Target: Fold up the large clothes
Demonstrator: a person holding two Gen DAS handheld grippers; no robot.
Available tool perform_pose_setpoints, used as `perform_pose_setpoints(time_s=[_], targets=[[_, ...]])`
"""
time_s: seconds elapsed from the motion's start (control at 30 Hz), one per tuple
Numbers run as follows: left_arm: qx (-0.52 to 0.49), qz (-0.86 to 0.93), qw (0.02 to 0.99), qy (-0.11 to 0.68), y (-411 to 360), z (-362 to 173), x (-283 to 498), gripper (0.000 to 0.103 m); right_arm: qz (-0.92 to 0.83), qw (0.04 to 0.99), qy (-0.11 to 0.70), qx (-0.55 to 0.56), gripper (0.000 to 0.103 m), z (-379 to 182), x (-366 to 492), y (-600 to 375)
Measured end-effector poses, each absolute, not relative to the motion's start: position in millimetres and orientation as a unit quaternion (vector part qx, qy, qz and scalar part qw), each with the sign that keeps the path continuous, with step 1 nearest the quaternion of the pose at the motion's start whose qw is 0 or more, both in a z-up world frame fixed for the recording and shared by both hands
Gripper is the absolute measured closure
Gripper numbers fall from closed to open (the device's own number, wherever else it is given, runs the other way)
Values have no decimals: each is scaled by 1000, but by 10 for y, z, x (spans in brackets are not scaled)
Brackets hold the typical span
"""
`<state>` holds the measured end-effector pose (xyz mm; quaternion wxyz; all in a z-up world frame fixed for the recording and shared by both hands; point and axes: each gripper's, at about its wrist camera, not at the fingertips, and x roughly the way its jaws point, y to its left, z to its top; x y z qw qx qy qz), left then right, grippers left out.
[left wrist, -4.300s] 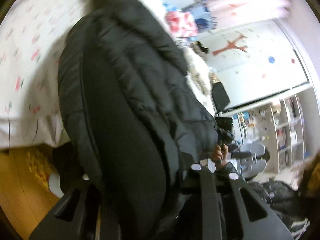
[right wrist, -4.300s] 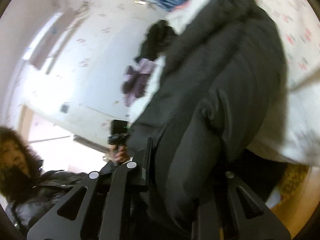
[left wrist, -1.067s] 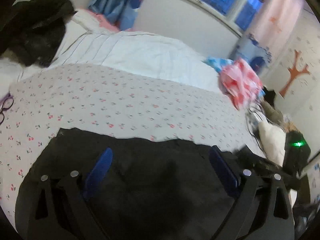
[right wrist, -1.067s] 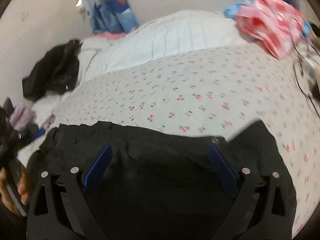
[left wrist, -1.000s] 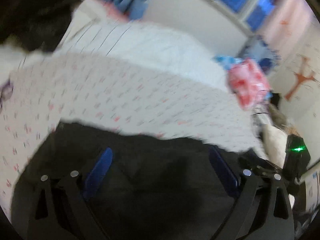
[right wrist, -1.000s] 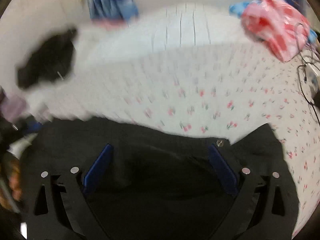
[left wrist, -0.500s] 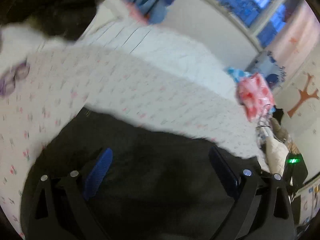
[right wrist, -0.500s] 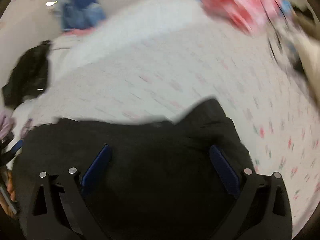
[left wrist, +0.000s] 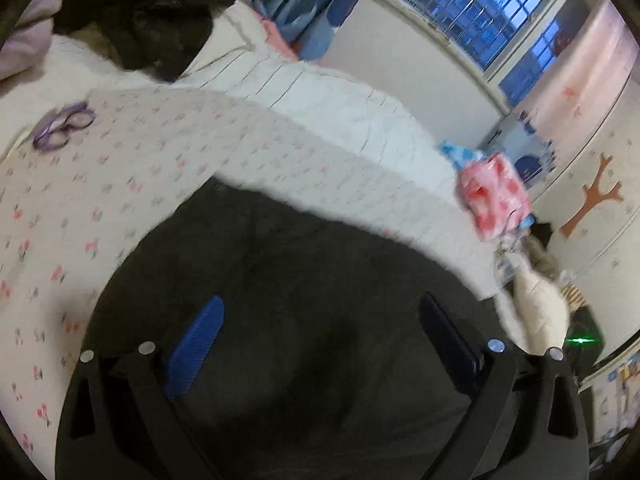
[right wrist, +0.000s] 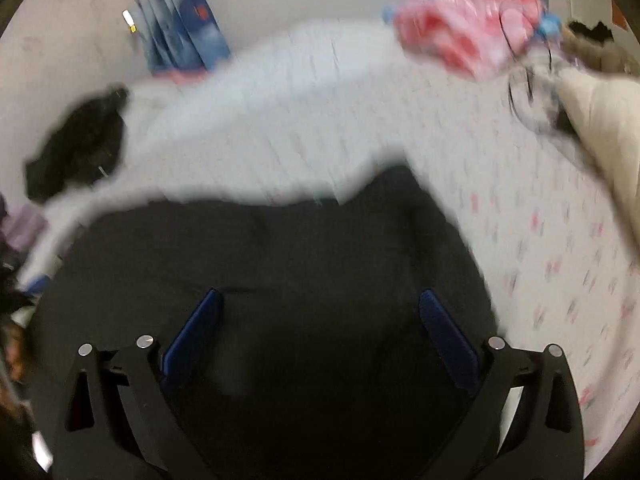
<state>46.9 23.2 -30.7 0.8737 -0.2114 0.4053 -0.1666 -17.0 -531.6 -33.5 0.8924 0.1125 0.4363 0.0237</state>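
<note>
A large black padded coat [left wrist: 304,280] lies spread on the bed with the cherry-print sheet [left wrist: 80,208]. My left gripper [left wrist: 320,320] is open, its blue pads apart above the coat, holding nothing. In the right wrist view the same coat [right wrist: 280,264] fills the lower half. My right gripper [right wrist: 320,316] is open over it and empty. Both views are motion-blurred.
A white quilt [left wrist: 320,108] lies along the bed's far side. A black garment [left wrist: 152,12] is heaped at the far left, purple glasses [left wrist: 62,126] lie on the sheet, and a pink-red bundle [left wrist: 496,196] sits at the right. A cream pillow [right wrist: 608,120] lies at the right.
Both grippers let go of the coat, which now lies on the bed. In the last second both open grippers have swung over the coat, the left view turning left, the right view turning right.
</note>
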Motion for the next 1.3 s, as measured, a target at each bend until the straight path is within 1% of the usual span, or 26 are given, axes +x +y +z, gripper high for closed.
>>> perform_pose_setpoints(time_s=[0.03, 0.1, 0.17, 0.2, 0.3, 0.37, 0.43, 0.5, 0.63, 0.73, 0.8, 0.93, 1.03, 1.13, 1.23, 1.3], targets=[[-210, -170, 870, 412, 211, -416, 481, 9, 31, 896, 426, 120, 7, -415, -194, -5337], [-163, -160, 881, 414, 99, -536, 458, 9, 28, 890, 437, 125, 7, -412, -166, -5334], [-158, -150, 878, 427, 86, -460, 424, 9, 21, 881, 462, 102, 7, -315, -178, -5279], [-166, -152, 878, 423, 125, -365, 346, 9, 22, 878, 465, 110, 7, -212, -266, -5288], [-180, -162, 884, 400, 357, -117, -7, 9, 60, 886, 435, 152, 7, 103, -747, -5349], [-187, -159, 882, 402, 563, -64, -226, 9, 73, 883, 430, 172, 7, 188, -1113, -5476], [-218, -159, 867, 419, 832, -125, -426, 9, 77, 869, 440, 212, 7, 170, -1425, -5717], [-267, -154, 844, 439, 1117, -239, -626, 8, 80, 846, 448, 278, 7, 48, -1748, -5985], [-346, -151, 797, 471, 1420, -531, -878, 8, 105, 805, 446, 378, 7, -175, -2112, -6219], [-381, -164, 773, 480, 1419, -667, -1016, 8, 119, 783, 448, 414, 7, -302, -2135, -6231], [-391, -176, 762, 485, 1331, -719, -1059, 8, 134, 768, 463, 421, 7, -417, -2069, -6143], [-382, -203, 747, 505, 1019, -829, -1012, 7, 154, 769, 485, 387, 6, -468, -1949, -5897], [-371, -194, 748, 515, 822, -907, -884, 7, 167, 759, 470, 417, 6, -461, -1838, -5907], [-402, -226, 751, 473, 715, -662, -839, 7, 206, 760, 426, 445, 7, -287, -1781, -5902], [-406, -262, 768, 420, 677, -306, -887, 7, 262, 782, 351, 444, 7, 97, -1841, -5904], [-396, -260, 773, 422, 666, -249, -906, 7, 248, 794, 361, 421, 7, 178, -1845, -5895]])
